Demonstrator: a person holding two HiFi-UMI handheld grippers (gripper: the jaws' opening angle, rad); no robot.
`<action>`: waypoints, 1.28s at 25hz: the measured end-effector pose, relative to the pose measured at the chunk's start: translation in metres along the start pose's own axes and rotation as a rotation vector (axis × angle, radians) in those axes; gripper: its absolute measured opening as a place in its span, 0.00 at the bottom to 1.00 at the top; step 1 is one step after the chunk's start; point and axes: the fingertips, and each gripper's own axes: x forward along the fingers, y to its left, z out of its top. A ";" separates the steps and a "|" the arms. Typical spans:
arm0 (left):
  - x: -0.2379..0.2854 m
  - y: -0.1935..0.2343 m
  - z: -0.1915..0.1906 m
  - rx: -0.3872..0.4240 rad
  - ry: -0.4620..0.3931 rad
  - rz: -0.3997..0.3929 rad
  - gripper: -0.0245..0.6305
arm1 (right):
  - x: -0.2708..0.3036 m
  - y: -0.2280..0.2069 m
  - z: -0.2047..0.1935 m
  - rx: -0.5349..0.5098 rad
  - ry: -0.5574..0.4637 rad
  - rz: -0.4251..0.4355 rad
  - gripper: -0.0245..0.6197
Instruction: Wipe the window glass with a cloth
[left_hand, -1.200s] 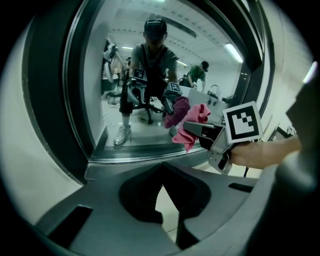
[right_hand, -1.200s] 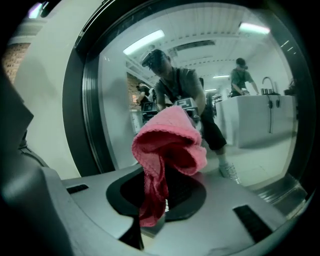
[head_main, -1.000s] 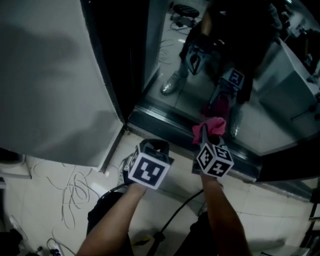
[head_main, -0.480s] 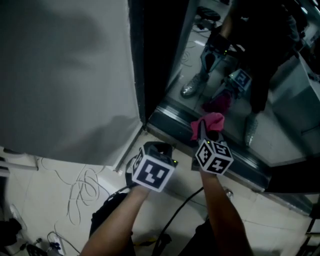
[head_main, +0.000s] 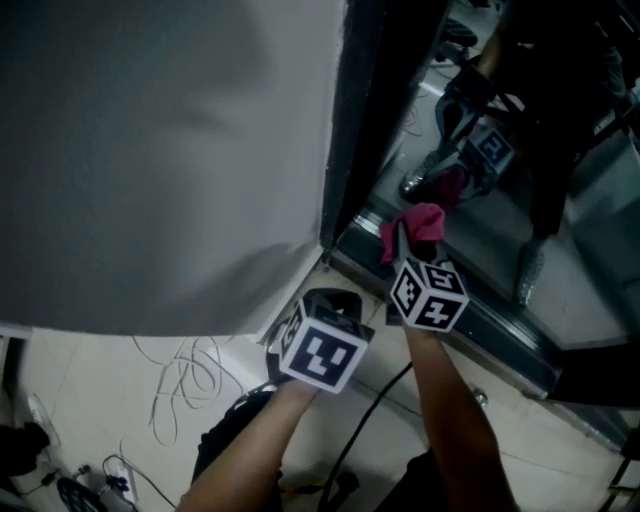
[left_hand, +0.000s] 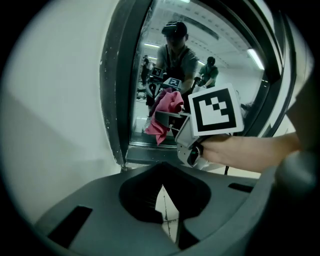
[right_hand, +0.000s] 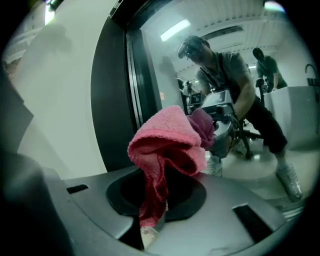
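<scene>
My right gripper (head_main: 404, 256) is shut on a pink cloth (head_main: 418, 222) and holds it at the bottom left corner of the window glass (head_main: 560, 215). The cloth's reflection lies just behind it. In the right gripper view the cloth (right_hand: 170, 140) bulges up out of the right gripper (right_hand: 156, 216), close against the glass (right_hand: 165, 65); I cannot tell whether it touches. My left gripper (head_main: 326, 302) hangs lower and to the left, over the floor. In the left gripper view, the left gripper (left_hand: 162, 194) is shut with nothing in it, and the cloth (left_hand: 165, 112) shows ahead.
A dark window frame (head_main: 362, 130) stands between the glass and a grey wall panel (head_main: 160, 150). A dark sill (head_main: 500, 325) runs under the glass. White cables (head_main: 185, 372) and a black cable (head_main: 362, 425) lie on the tiled floor.
The right gripper has carried the cloth left along the bottom of the glass, closer to the dark frame. The left gripper has sunk a little and stayed shut.
</scene>
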 end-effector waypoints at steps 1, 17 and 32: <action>-0.001 0.003 -0.002 -0.008 0.002 0.003 0.05 | 0.004 0.004 0.000 -0.002 0.000 0.008 0.13; -0.012 0.039 -0.017 -0.054 0.025 0.042 0.05 | 0.059 0.064 -0.031 -0.055 0.074 0.218 0.13; 0.000 0.028 -0.014 -0.034 0.065 0.051 0.05 | 0.087 0.018 -0.098 0.123 0.164 0.147 0.13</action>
